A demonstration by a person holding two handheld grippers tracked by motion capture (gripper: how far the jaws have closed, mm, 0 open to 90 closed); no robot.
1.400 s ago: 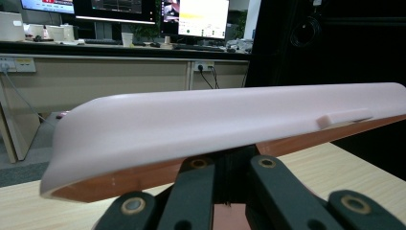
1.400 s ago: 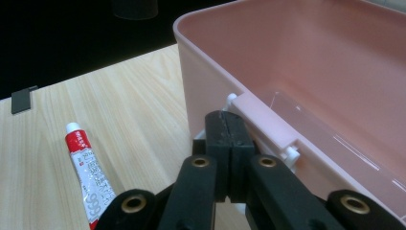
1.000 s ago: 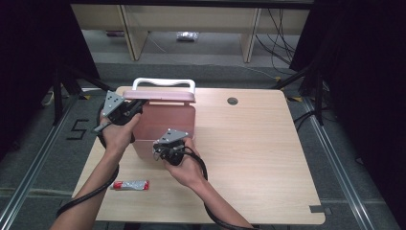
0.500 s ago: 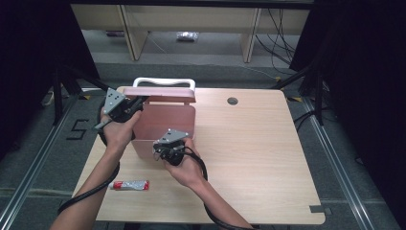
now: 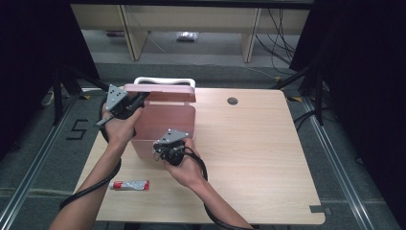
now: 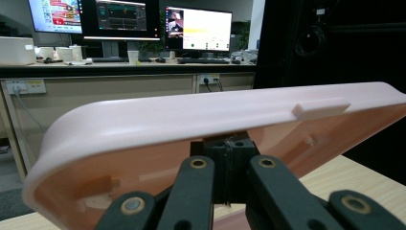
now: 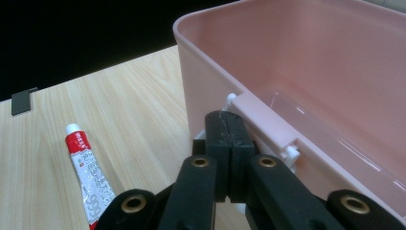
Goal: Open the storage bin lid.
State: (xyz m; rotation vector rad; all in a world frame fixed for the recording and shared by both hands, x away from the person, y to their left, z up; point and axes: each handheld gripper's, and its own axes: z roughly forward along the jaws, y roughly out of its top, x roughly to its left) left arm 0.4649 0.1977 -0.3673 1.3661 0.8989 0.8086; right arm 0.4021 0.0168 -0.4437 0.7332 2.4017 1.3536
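Push the pink lid (image 6: 201, 120) fully back with your closed left tool (image 6: 229, 163); brace the box (image 7: 306, 72) at its latch using your closed right tool (image 7: 229, 143).

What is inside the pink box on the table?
The pink box looks empty: the high view and the right gripper view show bare pink walls and floor. The raised lid and the right gripper at the front rim cover small parts of the inside.
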